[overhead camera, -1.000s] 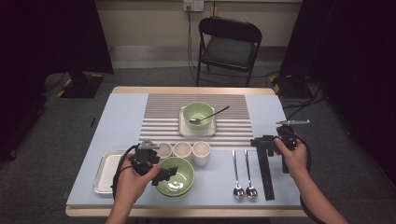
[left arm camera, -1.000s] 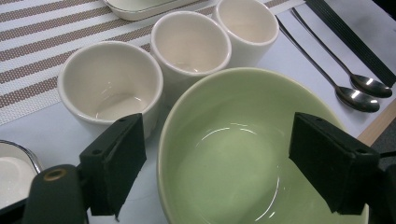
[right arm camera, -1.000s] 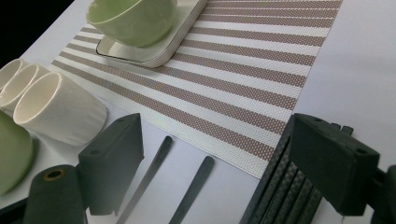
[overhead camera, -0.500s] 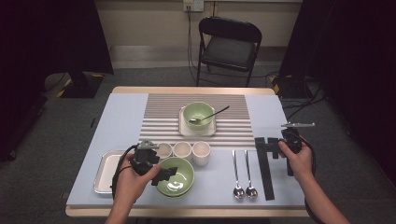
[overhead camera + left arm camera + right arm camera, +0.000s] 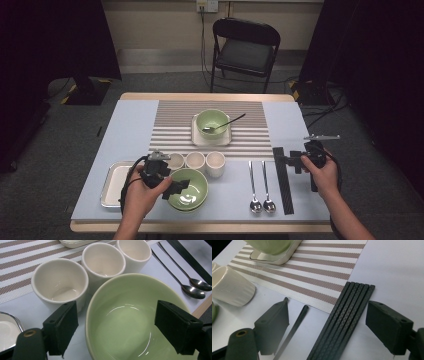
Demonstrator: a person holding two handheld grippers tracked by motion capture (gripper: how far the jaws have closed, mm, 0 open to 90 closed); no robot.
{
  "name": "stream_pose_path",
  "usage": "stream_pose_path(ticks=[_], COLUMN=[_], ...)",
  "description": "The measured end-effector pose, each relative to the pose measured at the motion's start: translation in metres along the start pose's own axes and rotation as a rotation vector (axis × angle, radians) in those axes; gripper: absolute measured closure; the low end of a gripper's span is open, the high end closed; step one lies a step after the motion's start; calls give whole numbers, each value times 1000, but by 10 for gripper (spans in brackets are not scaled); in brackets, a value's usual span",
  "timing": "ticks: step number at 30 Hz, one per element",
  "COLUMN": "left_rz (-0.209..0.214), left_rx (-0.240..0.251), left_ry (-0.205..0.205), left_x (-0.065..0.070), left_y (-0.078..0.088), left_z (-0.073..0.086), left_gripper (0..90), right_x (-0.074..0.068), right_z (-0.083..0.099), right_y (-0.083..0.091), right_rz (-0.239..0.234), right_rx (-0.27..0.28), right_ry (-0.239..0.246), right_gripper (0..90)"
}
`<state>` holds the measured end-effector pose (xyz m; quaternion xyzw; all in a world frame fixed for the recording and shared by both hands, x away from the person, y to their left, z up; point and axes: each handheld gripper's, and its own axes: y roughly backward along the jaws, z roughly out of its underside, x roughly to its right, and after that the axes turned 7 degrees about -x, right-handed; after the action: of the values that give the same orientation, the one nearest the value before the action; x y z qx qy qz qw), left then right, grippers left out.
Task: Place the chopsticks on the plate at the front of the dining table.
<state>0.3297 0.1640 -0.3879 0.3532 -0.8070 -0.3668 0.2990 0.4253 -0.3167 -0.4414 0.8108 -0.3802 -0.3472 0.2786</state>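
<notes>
A large green bowl (image 5: 194, 194) stands near the table's front edge, and it fills the left gripper view (image 5: 130, 315). My left gripper (image 5: 177, 189) is open astride its left rim, one jaw outside and one over the inside (image 5: 117, 327). A bundle of black chopsticks (image 5: 283, 182) lies at the right. My right gripper (image 5: 292, 161) is open just above the bundle's far part. In the right gripper view the chopsticks (image 5: 342, 315) run between the jaws of the gripper (image 5: 334, 327), untouched.
Three cream cups (image 5: 195, 160) stand in a row behind the bowl. Two spoons (image 5: 261, 187) lie left of the chopsticks. A metal tray (image 5: 114, 184) sits at the front left. On the striped placemat (image 5: 172, 127), another green bowl (image 5: 212, 122) holds a spoon.
My right gripper has shifted slightly right and nearer over the chopsticks. The left gripper has stayed at the bowl.
</notes>
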Motion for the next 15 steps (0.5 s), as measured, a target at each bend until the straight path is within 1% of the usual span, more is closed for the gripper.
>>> stream_pose_path(ticks=[8, 10, 15], left_rz=[2, -3, -6], left_rx=[5, 4, 7], left_ry=[-1, -5, -3], left_x=[0, 1, 2], left_y=[1, 1, 2], left_z=[0, 0, -1], left_gripper=[185, 185, 186], right_x=[2, 3, 6], right_z=[3, 4, 6], right_y=[0, 1, 2], right_rz=[5, 10, 25], right_rx=[-5, 0, -14], right_ry=[-6, 0, 7], right_gripper=[185, 188, 192])
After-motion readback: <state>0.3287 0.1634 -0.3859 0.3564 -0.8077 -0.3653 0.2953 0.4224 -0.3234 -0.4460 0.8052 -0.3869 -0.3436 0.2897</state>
